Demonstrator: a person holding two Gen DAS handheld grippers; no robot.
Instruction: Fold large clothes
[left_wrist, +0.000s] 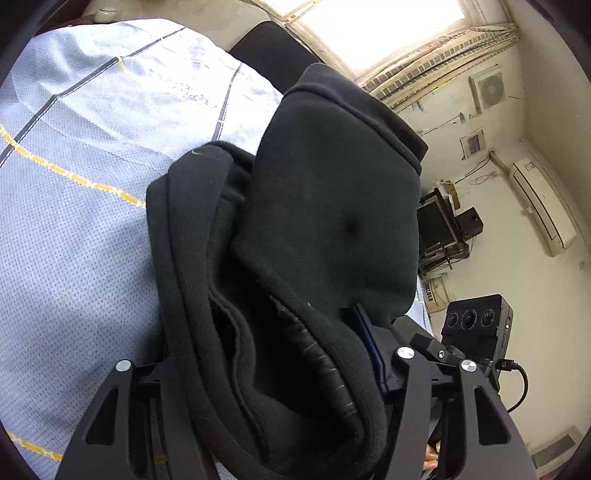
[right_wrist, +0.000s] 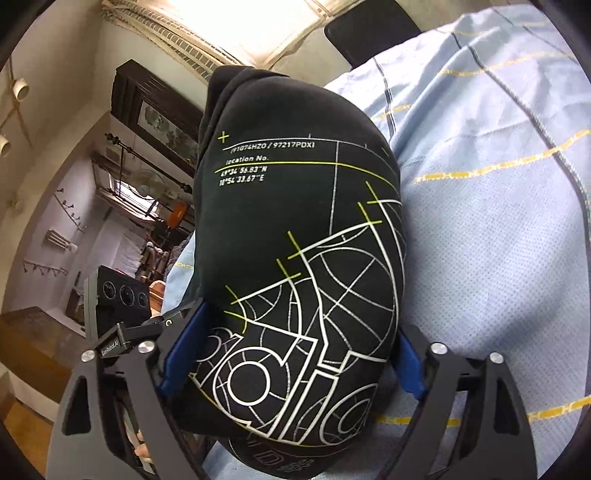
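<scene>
Both tongs (right_wrist: 291, 354) straddle bunched sweatshirt (right_wrist: 295, 240).

A black sweatshirt (right_wrist: 295, 258), thick and fleecy, is bunched into a folded bundle lying on the bed's pale blue checked sheet; its upper face carries white and yellow-green line graphics with coordinate lettering, while ribbed hems (left_wrist: 184, 258) curl along one side
</scene>
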